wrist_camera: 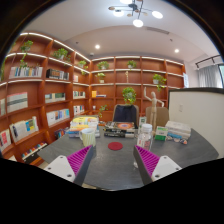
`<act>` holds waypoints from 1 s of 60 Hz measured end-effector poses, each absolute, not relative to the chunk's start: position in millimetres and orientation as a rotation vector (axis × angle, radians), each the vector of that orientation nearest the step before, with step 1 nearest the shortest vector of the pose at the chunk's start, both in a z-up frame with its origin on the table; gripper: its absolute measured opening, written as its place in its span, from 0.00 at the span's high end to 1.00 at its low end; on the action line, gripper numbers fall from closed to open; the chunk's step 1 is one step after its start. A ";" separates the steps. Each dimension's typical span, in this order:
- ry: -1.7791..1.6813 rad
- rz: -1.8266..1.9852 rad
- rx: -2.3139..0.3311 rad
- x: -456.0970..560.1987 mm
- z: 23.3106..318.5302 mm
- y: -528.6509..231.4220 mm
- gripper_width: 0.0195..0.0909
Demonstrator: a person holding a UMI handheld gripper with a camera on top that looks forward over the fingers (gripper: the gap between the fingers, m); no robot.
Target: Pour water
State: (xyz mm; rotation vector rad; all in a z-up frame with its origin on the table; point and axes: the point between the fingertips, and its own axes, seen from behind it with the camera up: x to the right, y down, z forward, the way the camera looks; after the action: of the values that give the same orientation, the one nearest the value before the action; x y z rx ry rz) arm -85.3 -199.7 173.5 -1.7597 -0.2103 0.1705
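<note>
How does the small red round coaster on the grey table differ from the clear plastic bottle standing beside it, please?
The small red round coaster lies flat, while the clear plastic bottle stands upright. The coaster is opaque red; the bottle is see-through. Both rest on the grey table beyond the open tongs, which hold nothing.

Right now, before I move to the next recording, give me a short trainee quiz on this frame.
1. True or false: the claw is shut on the clear bottle.
2. Multiple choice: the red disc lies A) on a bookshelf, B) on the grey table just ahead of the claw, C) on a chair seat.
3. Fill in: the pads on the claw's fingers are ____.
Key: 1 false, the claw is open and empty, with the bottle beyond its fingers; 2 B; 3 magenta.
</note>
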 end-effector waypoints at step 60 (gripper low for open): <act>0.023 -0.085 -1.727 28.1 84.7 -16.5 0.37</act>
State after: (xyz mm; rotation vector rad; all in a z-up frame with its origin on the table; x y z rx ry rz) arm 28.1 -16.5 84.7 -1.7273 0.0228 -0.0846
